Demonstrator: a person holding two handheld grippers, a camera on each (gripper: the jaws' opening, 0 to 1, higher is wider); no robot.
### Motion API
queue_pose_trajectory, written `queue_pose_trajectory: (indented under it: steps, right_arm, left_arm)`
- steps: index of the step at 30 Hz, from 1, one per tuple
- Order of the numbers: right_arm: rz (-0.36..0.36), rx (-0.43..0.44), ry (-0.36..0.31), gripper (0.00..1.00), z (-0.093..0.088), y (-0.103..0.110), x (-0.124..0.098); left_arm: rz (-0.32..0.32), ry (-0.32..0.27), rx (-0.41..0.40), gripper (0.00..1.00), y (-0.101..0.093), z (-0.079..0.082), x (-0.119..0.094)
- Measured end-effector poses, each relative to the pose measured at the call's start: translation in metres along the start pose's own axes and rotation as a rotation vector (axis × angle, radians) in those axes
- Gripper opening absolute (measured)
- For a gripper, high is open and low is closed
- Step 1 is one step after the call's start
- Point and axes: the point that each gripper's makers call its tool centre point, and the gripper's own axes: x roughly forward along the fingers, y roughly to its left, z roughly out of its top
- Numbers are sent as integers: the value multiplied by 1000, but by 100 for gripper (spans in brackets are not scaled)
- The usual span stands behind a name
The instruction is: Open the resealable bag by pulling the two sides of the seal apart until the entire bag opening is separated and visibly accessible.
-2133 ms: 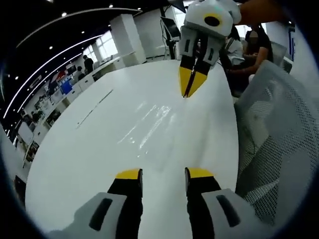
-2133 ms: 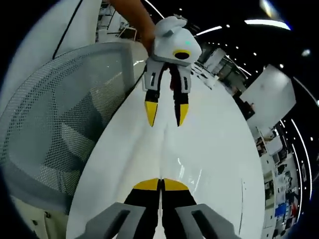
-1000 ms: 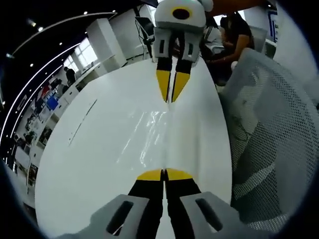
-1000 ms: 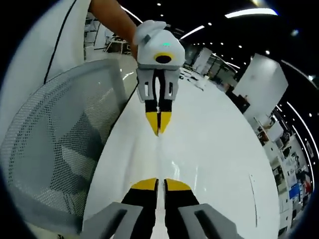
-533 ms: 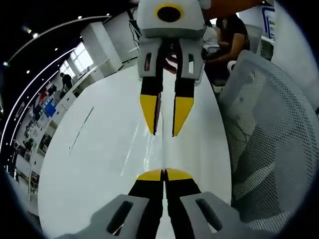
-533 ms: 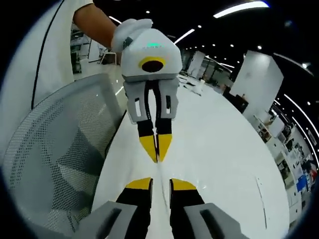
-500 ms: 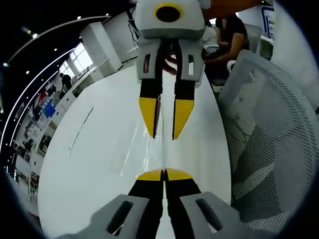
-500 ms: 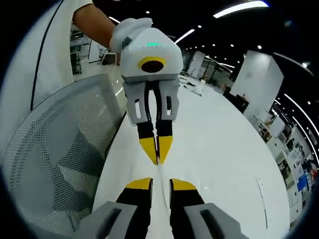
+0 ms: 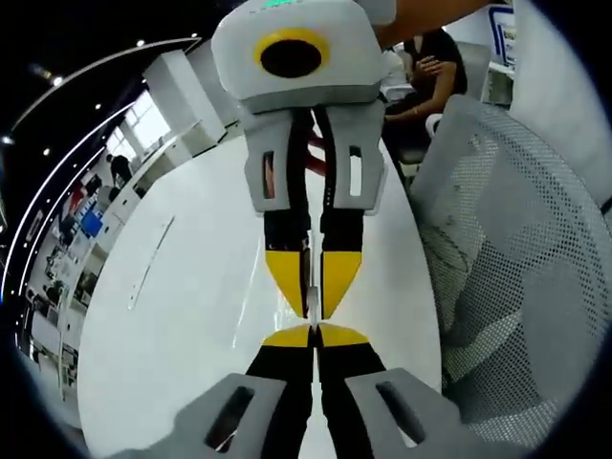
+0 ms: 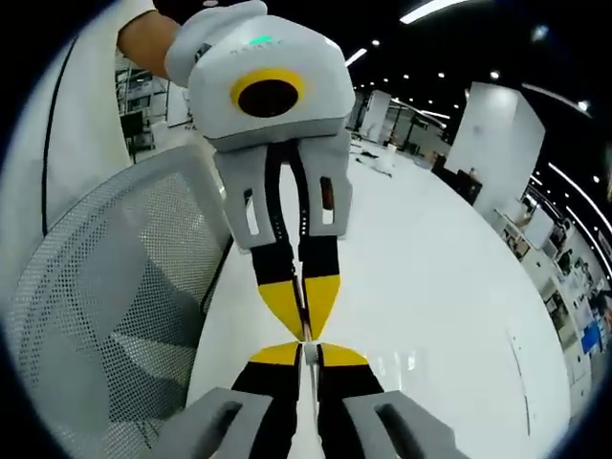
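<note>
The clear resealable bag (image 9: 312, 290) is a thin film, hard to make out, held edge-on between both grippers above the white table (image 9: 191, 296). In the left gripper view my left gripper (image 9: 314, 332) is shut on the bag's edge. The right gripper (image 9: 313, 308) points down at it, tip to tip, its yellow jaws pressed on the same film. In the right gripper view my right gripper (image 10: 304, 355) is shut on a pale strip of the bag (image 10: 305, 381), and the left gripper (image 10: 304, 325) meets it from above, jaws together.
A grey mesh chair (image 9: 507, 249) stands close beside the table's edge, also in the right gripper view as the mesh chair (image 10: 115, 287). A seated person (image 9: 430, 67) is at the table's far end. A hand and forearm (image 10: 143, 33) hold the left gripper.
The two grippers have come together until their tips nearly touch. The right gripper's jaws, slightly apart half a second ago, have shut on the bag. The left gripper has stayed shut.
</note>
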Motion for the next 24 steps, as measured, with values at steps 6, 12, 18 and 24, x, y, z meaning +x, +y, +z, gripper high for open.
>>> queue_pose_trajectory:
  steps: [6,12,18,24]
  right_arm:
    - [5,4,16,0,-3,2,0]
    - [3,10,21,0,-3,3,0]
    - [-14,2,49,0,-10,0,-1]
    - [-16,28,91,0,-32,1,-12]
  left_arm:
    - [0,2,27,0,-1,2,1]
    - [-5,8,34,0,-2,2,4]
    - [9,16,22,0,0,-2,6]
    - [12,27,-5,0,3,-12,6]
